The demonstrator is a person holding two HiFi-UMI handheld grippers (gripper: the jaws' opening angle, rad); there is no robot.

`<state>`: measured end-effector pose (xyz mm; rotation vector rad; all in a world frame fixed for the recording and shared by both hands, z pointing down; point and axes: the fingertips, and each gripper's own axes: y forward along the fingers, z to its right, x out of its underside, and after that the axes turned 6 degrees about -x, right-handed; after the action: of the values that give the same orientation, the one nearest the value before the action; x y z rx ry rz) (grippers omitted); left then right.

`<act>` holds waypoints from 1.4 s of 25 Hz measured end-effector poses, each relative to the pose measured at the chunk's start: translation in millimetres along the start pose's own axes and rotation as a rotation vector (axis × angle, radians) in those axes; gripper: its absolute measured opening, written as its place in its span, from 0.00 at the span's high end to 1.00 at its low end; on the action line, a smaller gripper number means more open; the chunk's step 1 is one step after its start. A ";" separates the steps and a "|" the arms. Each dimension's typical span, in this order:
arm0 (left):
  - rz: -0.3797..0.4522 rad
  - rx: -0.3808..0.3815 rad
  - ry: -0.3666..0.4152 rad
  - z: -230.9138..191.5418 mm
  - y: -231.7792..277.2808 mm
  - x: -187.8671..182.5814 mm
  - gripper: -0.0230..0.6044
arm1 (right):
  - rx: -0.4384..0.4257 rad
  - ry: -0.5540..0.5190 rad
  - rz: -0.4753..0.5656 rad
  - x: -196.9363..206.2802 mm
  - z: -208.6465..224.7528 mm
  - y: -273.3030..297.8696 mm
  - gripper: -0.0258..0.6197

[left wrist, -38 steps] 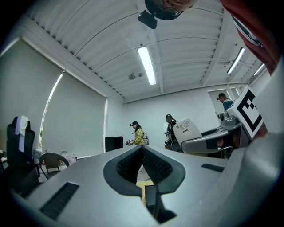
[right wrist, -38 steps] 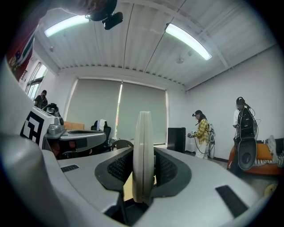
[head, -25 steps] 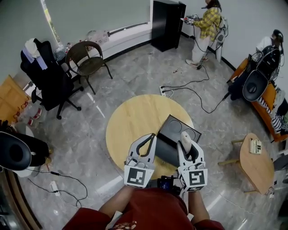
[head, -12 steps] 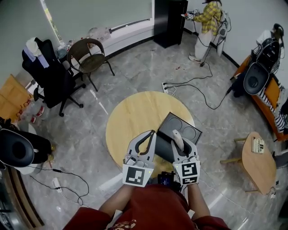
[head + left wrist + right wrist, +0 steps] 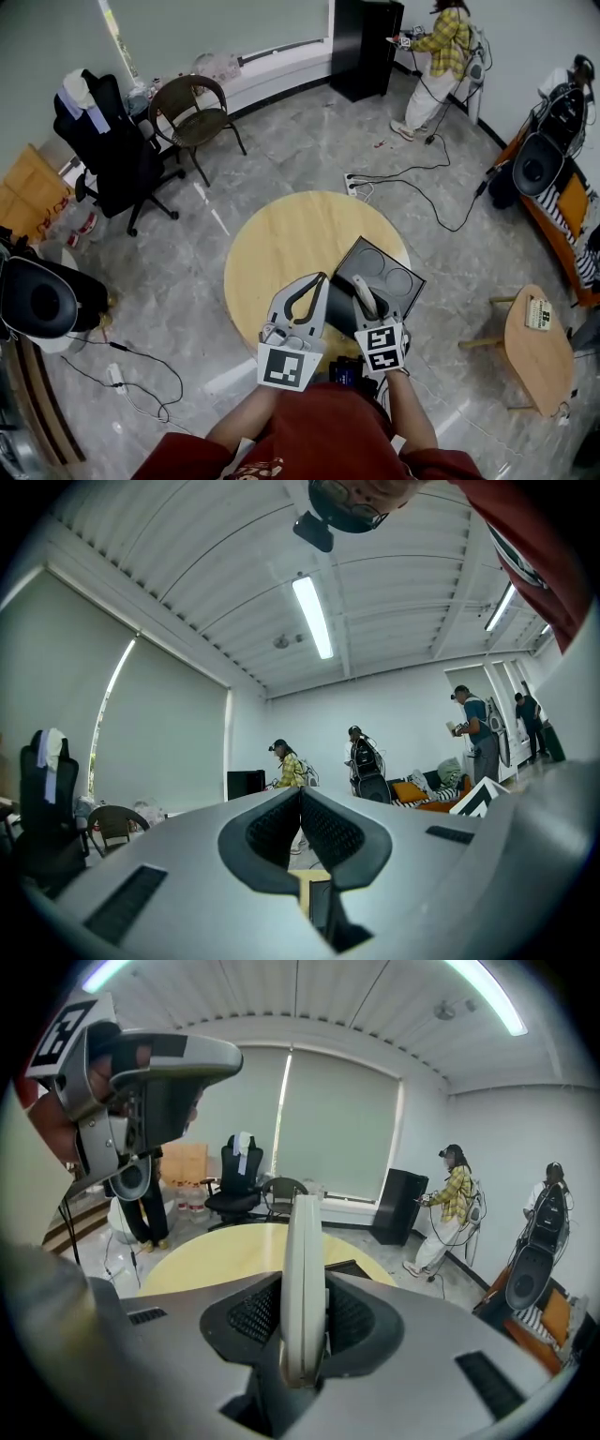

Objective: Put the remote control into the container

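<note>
My right gripper (image 5: pixel 367 302) has its fingers (image 5: pixel 358 1321) clamped on the remote control (image 5: pixel 302 1279), held over the black container's (image 5: pixel 398 281) near edge on the table (image 5: pixel 272 253). Left gripper (image 5: pixel 300 803): fingers pressed together, empty.

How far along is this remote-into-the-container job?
Done: the slim white remote control is picked up, clamped in the right hand-held gripper. It hangs over the dark grey rectangular container on the round wooden table. Remaining: lower it in and release.

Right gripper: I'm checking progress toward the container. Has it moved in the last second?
Yes. In the head view the right gripper, holding the remote control, has shifted left over the container, from its right side toward its middle.
</note>
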<state>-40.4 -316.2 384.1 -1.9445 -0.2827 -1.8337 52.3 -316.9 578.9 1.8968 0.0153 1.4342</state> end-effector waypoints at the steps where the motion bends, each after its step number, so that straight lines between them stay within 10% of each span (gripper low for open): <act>1: 0.002 -0.002 -0.004 -1.3 -0.4 -0.1 0.94 | -0.006 0.002 -0.019 5.9 -1.1 5.3 0.76; 16: -0.036 0.018 0.131 1.4 4.3 3.9 0.94 | -0.125 -0.047 -0.410 109.7 -11.8 59.1 0.76; 21: 0.001 -0.039 0.011 -6.5 5.9 1.0 0.94 | -0.162 -0.102 -0.506 125.9 -19.0 70.7 0.76; 35: -0.033 -0.027 0.074 -7.6 4.8 9.3 0.94 | -0.203 -0.102 -0.577 137.3 -28.3 77.9 0.76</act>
<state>-44.1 -325.3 392.5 -1.8953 -0.2692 -1.9357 48.2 -299.3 738.2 1.6169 0.3296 0.9101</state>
